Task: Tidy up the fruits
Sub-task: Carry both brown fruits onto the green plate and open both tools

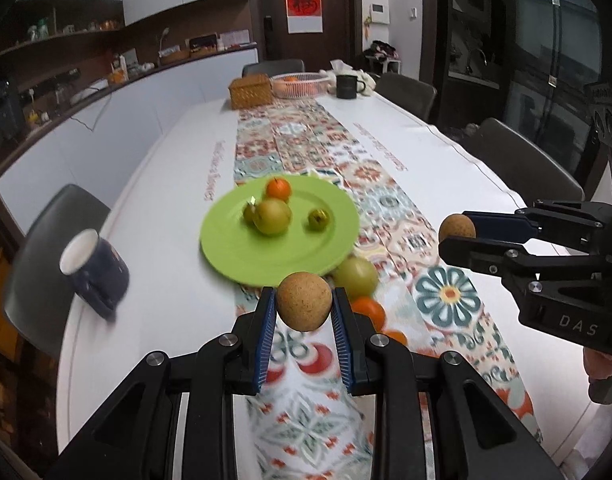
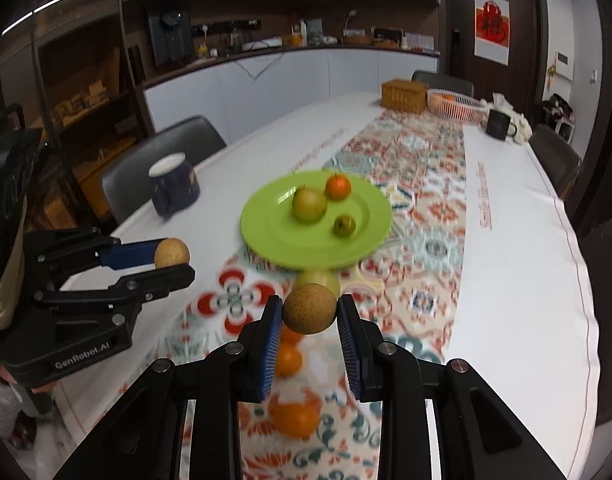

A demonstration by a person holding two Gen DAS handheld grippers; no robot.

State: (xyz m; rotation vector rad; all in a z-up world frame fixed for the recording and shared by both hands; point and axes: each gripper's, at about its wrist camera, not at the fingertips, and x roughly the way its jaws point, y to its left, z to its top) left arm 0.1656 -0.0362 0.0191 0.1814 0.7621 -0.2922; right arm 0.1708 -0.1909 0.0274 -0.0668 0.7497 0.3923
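Note:
My left gripper point(image 1: 304, 298) is shut on a round brown fruit point(image 1: 304, 308) and hangs above the patterned runner, just short of the green plate point(image 1: 234, 248). My right gripper point(image 2: 311, 305) is shut on a second brown fruit point(image 2: 309, 312). Each gripper shows in the other's view: the right point(image 1: 455, 229) and the left point(image 2: 178, 258). The plate point(image 2: 274, 232) carries an orange point(image 2: 338, 187), a pear point(image 2: 309, 205) and a small green fruit point(image 2: 344, 225). A green fruit point(image 1: 356, 276) and two oranges point(image 2: 288, 360) lie on the runner near the plate.
A dark blue mug point(image 1: 94, 268) stands left of the plate. At the far end of the table are a wicker box point(image 1: 251, 90), a white basket point(image 1: 300, 84) and a black mug point(image 1: 348, 86). Grey chairs point(image 1: 522, 164) line both sides.

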